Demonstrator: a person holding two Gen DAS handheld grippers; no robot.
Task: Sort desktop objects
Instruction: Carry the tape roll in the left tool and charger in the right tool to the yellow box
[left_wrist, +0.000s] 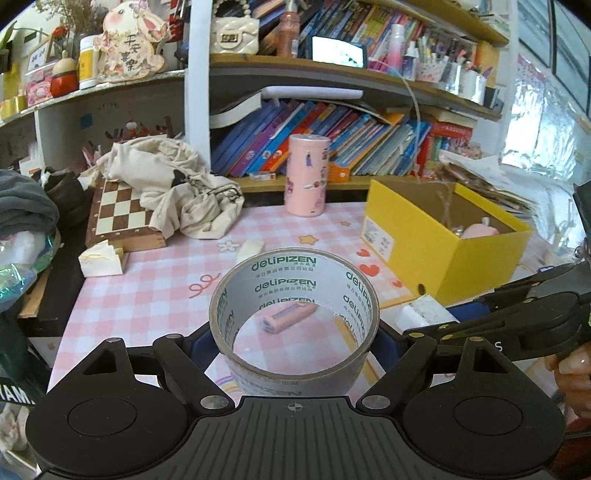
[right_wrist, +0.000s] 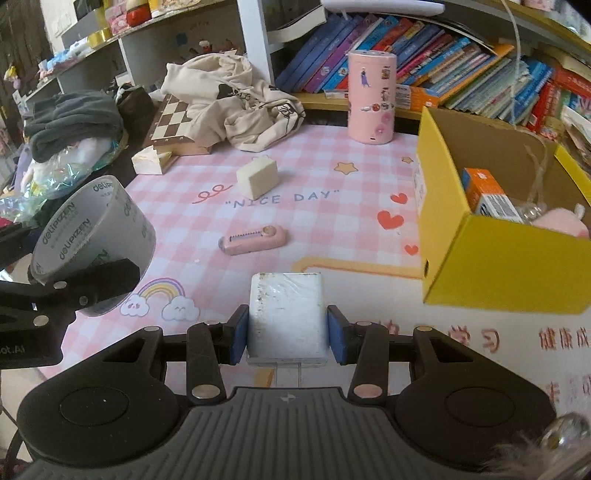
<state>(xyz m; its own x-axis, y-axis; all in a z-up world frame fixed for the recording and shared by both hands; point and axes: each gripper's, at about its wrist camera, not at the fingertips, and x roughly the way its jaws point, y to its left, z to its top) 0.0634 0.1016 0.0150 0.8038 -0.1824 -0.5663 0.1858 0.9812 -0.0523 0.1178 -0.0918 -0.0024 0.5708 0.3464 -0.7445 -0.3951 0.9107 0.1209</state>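
**Both loads w/ the box next**

Tape (left_wrist: 293, 314) sits clamped in my left gripper (left_wrist: 295, 341), lifted off the mat (right_wrist: 325, 177). My right gripper (right_wrist: 287, 334) pinches a white block (right_wrist: 286, 317), low by the mat. Yellow box (right_wrist: 498, 273) is open to my right & holds bits already. Cutter (right_wrist: 253, 240) & sponge (right_wrist: 257, 179) lie loose. I'd keep both squeezes firm, clear the box wall, then let go low.

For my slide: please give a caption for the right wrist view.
Right claw grips a white box above the pink checked mat, near the yellow box.
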